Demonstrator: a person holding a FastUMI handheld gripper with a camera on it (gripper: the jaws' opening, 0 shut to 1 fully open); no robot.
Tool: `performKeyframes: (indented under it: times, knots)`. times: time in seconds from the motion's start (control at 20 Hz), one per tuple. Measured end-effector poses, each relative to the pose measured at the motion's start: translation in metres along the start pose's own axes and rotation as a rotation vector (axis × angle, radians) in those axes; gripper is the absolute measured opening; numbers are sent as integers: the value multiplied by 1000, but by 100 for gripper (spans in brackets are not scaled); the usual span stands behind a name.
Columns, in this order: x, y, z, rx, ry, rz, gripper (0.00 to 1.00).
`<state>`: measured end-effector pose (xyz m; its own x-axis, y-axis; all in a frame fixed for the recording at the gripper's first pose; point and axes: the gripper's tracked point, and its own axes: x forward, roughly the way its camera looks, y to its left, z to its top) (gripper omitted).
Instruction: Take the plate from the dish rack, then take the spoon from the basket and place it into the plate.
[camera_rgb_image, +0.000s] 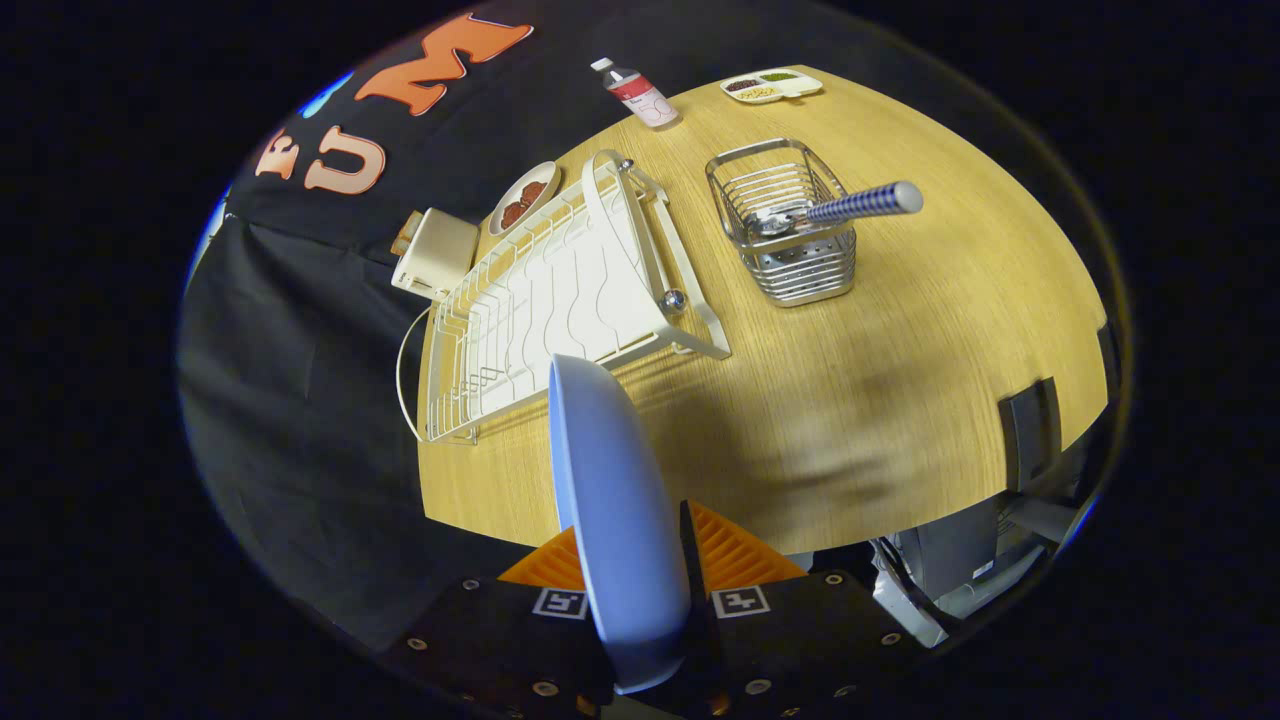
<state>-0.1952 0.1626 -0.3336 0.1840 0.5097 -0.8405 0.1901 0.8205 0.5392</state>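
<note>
Gripper (640, 590) clamps blue plate (615, 500) on edge between both fingers, above tabletop (900, 400); white dish rack (560, 300) just beyond; spoon (850, 205) leans in wire basket (790, 230)

Bare table (900, 400) lies open beside dish rack (560, 290) and basket (795, 235).

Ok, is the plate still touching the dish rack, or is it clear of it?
Apart. The gripper view shows the blue plate held on edge between the fingers, lifted above the table, with the white dish rack lying beyond it.
</note>
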Motion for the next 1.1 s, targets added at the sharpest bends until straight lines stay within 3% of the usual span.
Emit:
performKeyframes:
  times: [0.8, 1.1]
  knots:
    - [64, -2, -10, 20, 2, 29, 31]
    - [65, -24, 0, -36, -7, -75, 48]
